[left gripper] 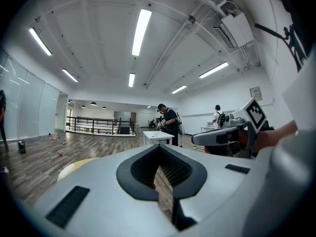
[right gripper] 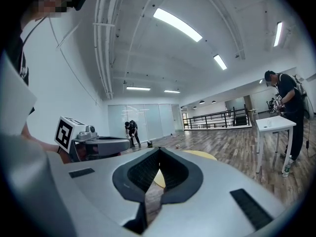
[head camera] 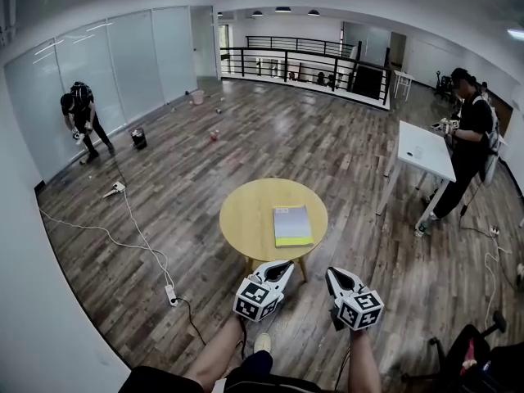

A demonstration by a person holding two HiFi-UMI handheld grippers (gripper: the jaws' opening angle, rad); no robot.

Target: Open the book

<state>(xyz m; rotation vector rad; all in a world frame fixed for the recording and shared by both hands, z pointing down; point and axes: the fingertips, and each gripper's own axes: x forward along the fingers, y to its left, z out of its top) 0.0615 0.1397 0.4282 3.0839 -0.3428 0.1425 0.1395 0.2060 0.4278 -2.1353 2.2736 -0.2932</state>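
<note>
Head view — where's the thin grey-and-yellow book (head camera: pixel 292 225), Sam?

Closed on the round yellow tabletop (head camera: pixel 246 219), well ahead of the left gripper (head camera: pixel 281 267) and right gripper (head camera: pixel 334 274).

Jaws?

Both pairs pressed together, empty. Approach step, I'd judge — next, reach its cover edge.

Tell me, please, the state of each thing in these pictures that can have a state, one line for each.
thin grey book with a yellow strip: closed, flat on the round yellow wooden table.
left gripper: shut, empty, away from the book.
right gripper: shut, empty, away from the book.
</note>
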